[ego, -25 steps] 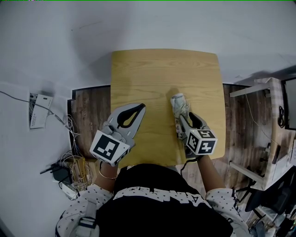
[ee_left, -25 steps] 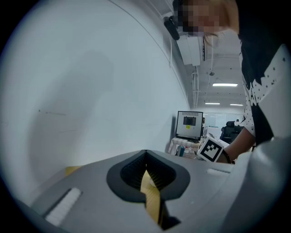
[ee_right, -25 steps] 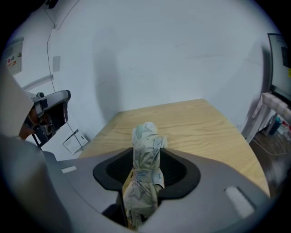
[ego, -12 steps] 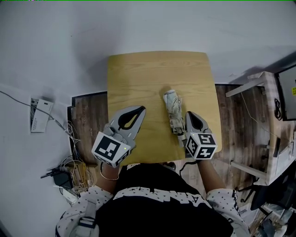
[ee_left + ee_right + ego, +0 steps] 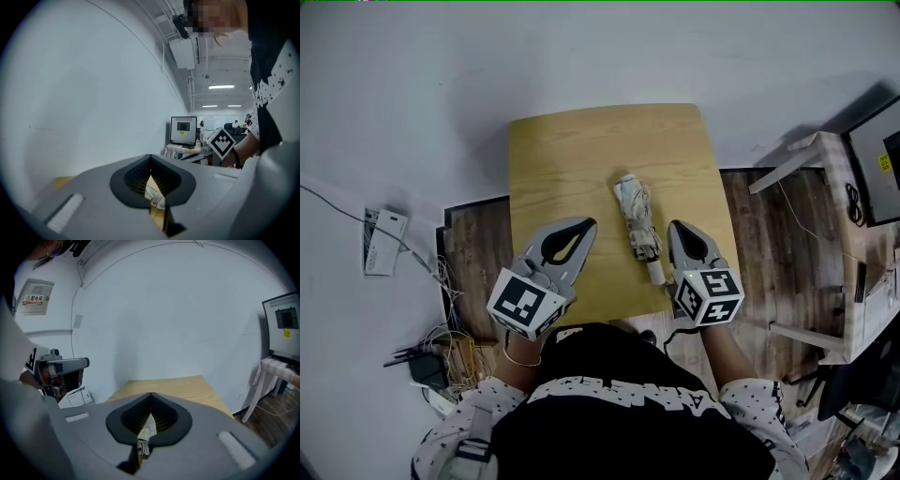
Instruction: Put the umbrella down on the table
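The folded, pale patterned umbrella point(image 5: 637, 225) lies flat on the yellow wooden table point(image 5: 581, 150), its handle end toward me. My right gripper point(image 5: 673, 225) is shut and empty just right of the umbrella, apart from it. Its jaw tips meet point(image 5: 151, 393), and the umbrella point(image 5: 146, 431) shows through the hole behind them, above the table point(image 5: 173, 385). My left gripper point(image 5: 589, 223) hovers left of the umbrella, shut with nothing in it. The left gripper view shows its tips closed point(image 5: 150, 155) and a bit of umbrella point(image 5: 154, 197) beyond.
A white wall stands behind the table. Cables and a power strip point(image 5: 441, 347) lie on the wood floor at the left, near a white box point(image 5: 382, 230). A white desk point(image 5: 834, 187) with a monitor point(image 5: 877, 150) stands at the right.
My right gripper has let go of the umbrella's handle end, shut, and lifted to its right. The umbrella now rests on the table. The left gripper shifted slightly.
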`<state>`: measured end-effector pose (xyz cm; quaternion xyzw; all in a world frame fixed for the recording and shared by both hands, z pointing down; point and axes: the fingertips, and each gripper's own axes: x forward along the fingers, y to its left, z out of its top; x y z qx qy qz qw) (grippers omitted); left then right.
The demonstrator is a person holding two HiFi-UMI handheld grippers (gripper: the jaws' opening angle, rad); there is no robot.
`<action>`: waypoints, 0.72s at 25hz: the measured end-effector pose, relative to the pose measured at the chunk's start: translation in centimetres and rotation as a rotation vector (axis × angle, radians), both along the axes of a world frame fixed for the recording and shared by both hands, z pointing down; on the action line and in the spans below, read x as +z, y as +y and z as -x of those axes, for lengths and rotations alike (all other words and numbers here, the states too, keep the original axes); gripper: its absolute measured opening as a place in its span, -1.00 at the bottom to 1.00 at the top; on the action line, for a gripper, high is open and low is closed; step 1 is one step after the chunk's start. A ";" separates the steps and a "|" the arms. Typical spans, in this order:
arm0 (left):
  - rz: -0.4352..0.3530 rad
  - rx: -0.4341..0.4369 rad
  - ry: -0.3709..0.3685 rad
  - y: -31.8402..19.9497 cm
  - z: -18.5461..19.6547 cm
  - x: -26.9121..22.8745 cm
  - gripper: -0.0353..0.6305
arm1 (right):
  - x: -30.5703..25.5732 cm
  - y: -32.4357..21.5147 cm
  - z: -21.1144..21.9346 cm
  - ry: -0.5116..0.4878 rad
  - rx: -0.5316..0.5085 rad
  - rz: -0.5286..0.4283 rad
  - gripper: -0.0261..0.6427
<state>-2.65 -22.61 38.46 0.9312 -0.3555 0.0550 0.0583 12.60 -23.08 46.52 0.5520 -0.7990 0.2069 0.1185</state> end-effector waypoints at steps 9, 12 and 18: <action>-0.017 -0.004 -0.013 3.0 -1.4 -1.1 -0.90 | -3.4 2.0 -0.3 -0.034 -0.044 -0.083 -0.89; -0.023 -0.012 -0.011 3.9 -1.7 -1.4 -0.90 | -4.2 2.6 -0.4 -0.040 -0.057 -0.101 -0.89; -0.026 -0.028 -0.006 5.7 -2.2 -1.5 -0.90 | -5.0 3.7 -0.7 -0.047 -0.074 -0.120 -0.89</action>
